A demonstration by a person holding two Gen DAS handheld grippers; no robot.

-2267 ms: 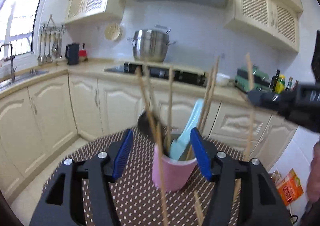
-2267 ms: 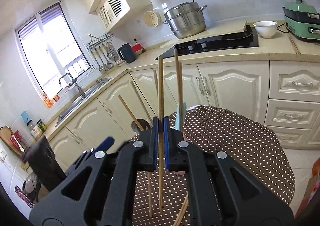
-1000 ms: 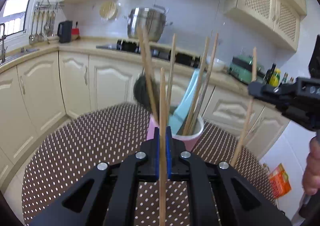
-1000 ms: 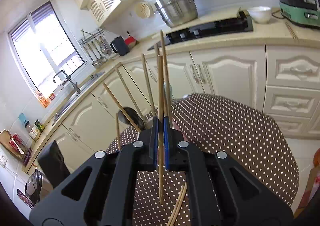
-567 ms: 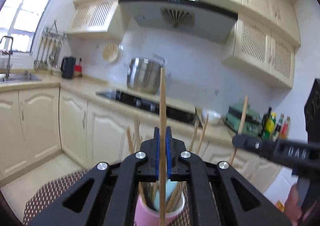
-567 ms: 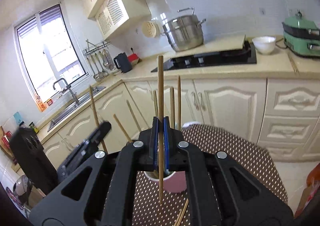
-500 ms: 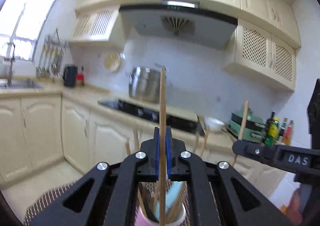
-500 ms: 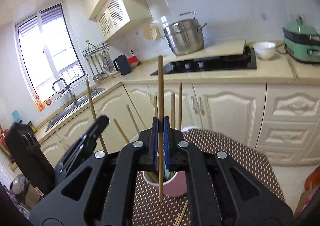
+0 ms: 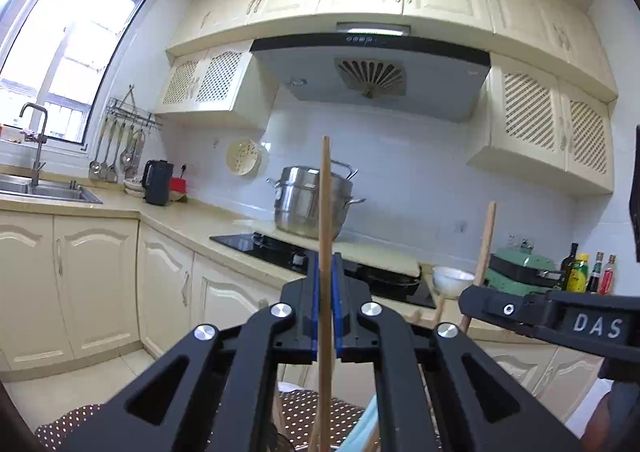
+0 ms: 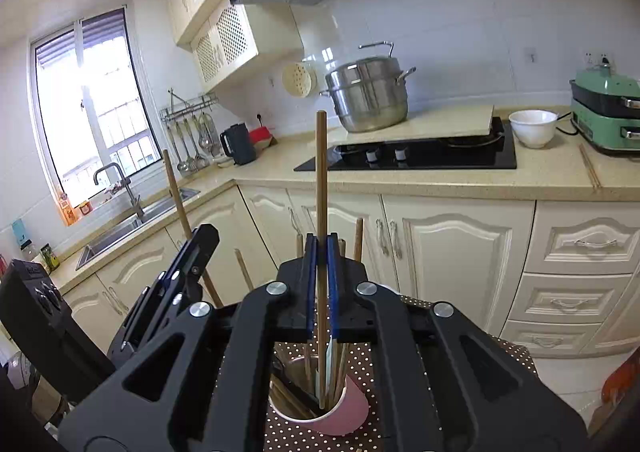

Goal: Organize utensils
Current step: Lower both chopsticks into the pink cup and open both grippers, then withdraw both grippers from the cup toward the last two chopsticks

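Above one pink cup [image 10: 344, 408], two tongs, each clamped on one upright chopstick [image 9: 325, 212].

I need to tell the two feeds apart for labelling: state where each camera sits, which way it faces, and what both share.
Left wrist: on the left gripper, facing level toward the stove wall and range hood; its shut jaws hold an upright chopstick; the right gripper enters from the right.
Right wrist: on the right gripper, tilted slightly down over the pink cup; its shut jaws hold another chopstick; the left gripper shows at left.
Shared: steel pot, white bowl, sink, dotted tablecloth.
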